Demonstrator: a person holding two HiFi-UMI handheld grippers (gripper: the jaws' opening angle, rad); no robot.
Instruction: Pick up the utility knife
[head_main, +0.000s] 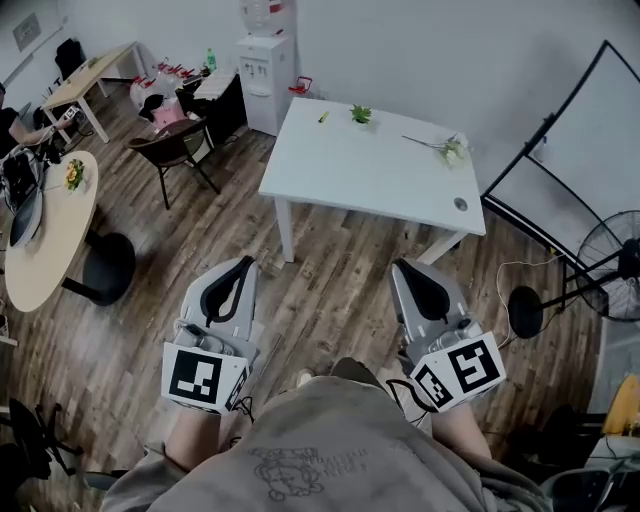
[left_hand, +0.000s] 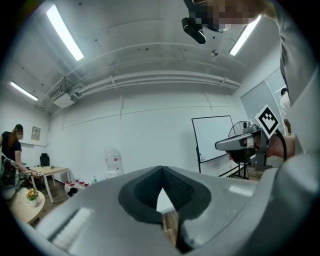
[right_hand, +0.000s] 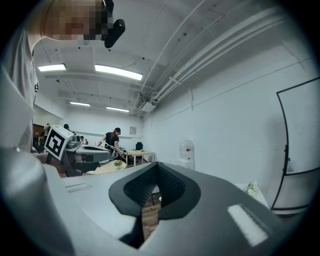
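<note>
Two grippers show in the head view, held low and close to the person's body above the wooden floor (head_main: 330, 290): the left gripper (head_main: 242, 263) and the right gripper (head_main: 403, 268), side by side and well apart from the white worktop (head_main: 350, 175) ahead. On the worktop's far edge lies a small yellow object, taken as the utility knife (head_main: 323, 117), though it is too small to identify with certainty; a little green plant (head_main: 360, 114) stands just beside it and a flower stem (head_main: 440, 147) lies farther right. A water dispenser (head_main: 268, 65) stands behind the worktop.

Left gripper view: the jaws are closed tip to tip, with nothing between them. The right gripper appears at the right edge, before a whiteboard (left_hand: 212, 137).

Right gripper view: the jaws are likewise closed on nothing. The left gripper appears at the left edge.
</note>
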